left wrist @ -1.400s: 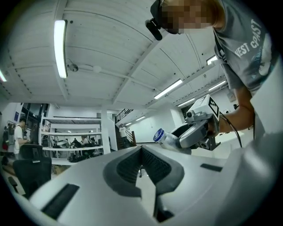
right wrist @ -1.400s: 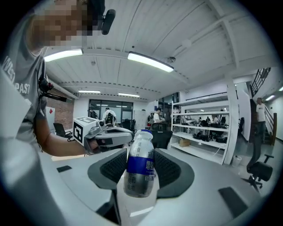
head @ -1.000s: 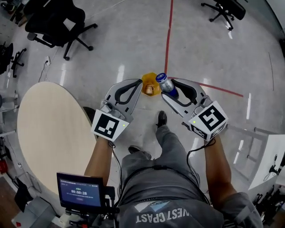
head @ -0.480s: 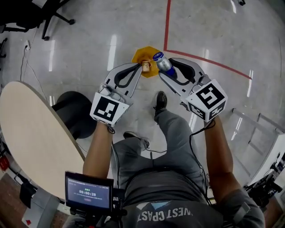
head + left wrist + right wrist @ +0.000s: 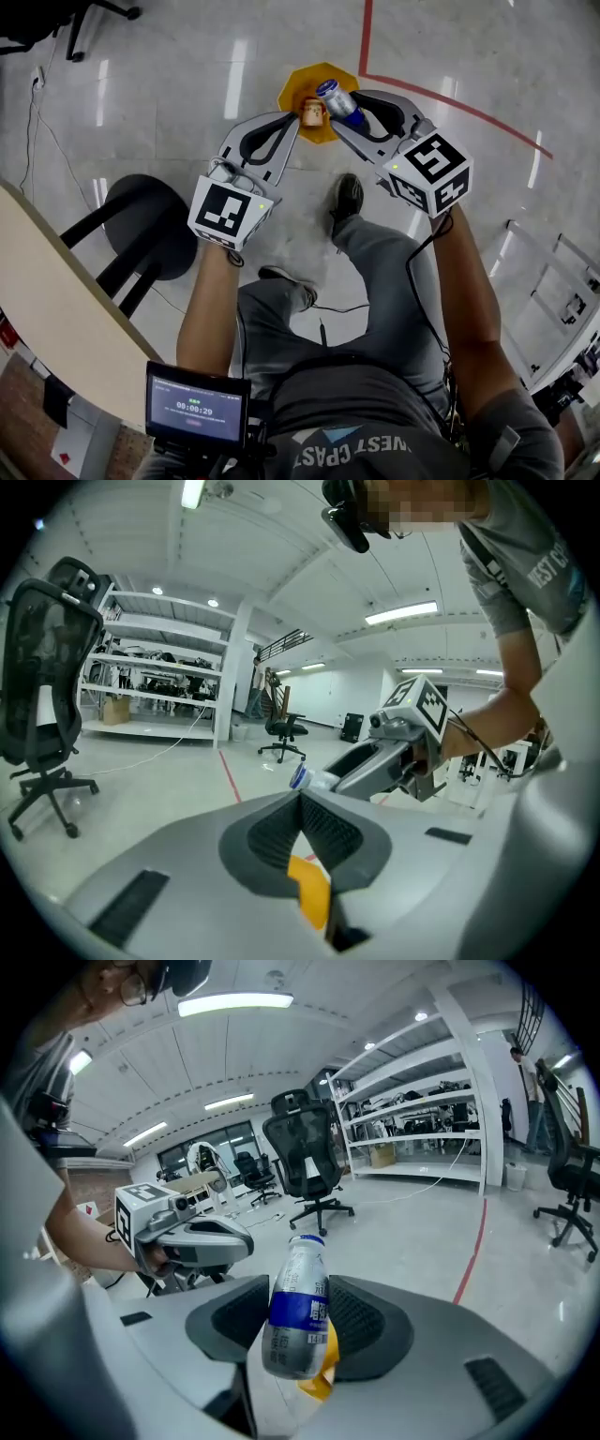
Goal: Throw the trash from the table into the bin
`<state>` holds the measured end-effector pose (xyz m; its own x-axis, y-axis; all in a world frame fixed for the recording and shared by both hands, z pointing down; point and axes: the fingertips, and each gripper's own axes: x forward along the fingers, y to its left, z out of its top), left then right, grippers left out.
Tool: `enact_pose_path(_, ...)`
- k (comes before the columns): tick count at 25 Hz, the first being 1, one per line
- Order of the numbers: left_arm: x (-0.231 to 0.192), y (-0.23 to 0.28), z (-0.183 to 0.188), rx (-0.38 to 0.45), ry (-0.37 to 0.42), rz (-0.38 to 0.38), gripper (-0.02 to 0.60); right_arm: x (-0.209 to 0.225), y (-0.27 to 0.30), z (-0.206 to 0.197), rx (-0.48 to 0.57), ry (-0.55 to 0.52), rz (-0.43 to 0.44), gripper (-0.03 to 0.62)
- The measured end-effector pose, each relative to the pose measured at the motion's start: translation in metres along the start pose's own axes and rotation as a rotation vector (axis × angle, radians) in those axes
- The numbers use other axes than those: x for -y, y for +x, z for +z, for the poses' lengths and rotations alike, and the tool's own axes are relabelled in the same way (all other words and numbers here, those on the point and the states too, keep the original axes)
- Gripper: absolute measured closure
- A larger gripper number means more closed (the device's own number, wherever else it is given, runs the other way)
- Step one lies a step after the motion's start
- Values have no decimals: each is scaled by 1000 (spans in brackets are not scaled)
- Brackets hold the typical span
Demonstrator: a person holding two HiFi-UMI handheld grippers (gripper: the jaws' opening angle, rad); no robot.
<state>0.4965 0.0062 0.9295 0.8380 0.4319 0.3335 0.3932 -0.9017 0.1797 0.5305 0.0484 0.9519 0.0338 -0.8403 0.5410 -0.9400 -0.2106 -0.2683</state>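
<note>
While both grippers hang over the floor, I record an orange bin (image 5: 302,82) standing under their tips.

Right gripper (image 5: 345,109): its jaws are clamped on a bottle (image 5: 337,99), white with a blue band and a blue-rimmed top. The pads press its sides at about mid-length, and the top points away from the person. In the head view the bottle lies across the bin's outline. In the right gripper view the bin's orange shows beneath the bottle.

Left gripper (image 5: 296,126): its jaws are pressed together at the tips, and I see nothing between the pads in its own view. The bin's orange shows below them. In the head view its tips sit at the bin's near left edge.

A small brown item (image 5: 312,114) shows within the bin's outline, just beside those tips. I cannot tell whether it lies in the bin or touches the gripper.

The person's shoe (image 5: 347,197) stands near the bin, on the person's side of it. A red floor line (image 5: 441,94) runs off to the bin's right.
</note>
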Motion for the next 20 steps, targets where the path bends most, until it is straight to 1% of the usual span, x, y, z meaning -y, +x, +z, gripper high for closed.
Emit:
enact_pose_path(4, 2, -2, -15, -4, -17, 15, 541, 11, 24, -29, -42, 19, -4, 411)
enact_pose_path(8, 1, -5, -7, -4, -36, 26, 541, 16, 32, -33, -89, 5, -20, 411)
enact_pose_path(9, -1, -5, -3, -2, -37, 26, 541, 17, 32, -30, -93, 1, -23, 411)
enact_pose_path(10, -3, -5, 2, 1, -36, 26, 541, 19, 33, -26, -96, -3, -25, 398)
enact_pose_path(11, -4, -6, 8, 3, -34, 25, 541, 20, 32, -22, -99, -7, -27, 365)
enact_pose_path(16, -1, -20, 42, 10, -23, 34, 541, 12, 13, 10, -85, -10, -38, 365)
enact_pose_path(20, 18, -40, 78, 10, -17, 32, 541, -7, -19, 40, -68, -11, -41, 365)
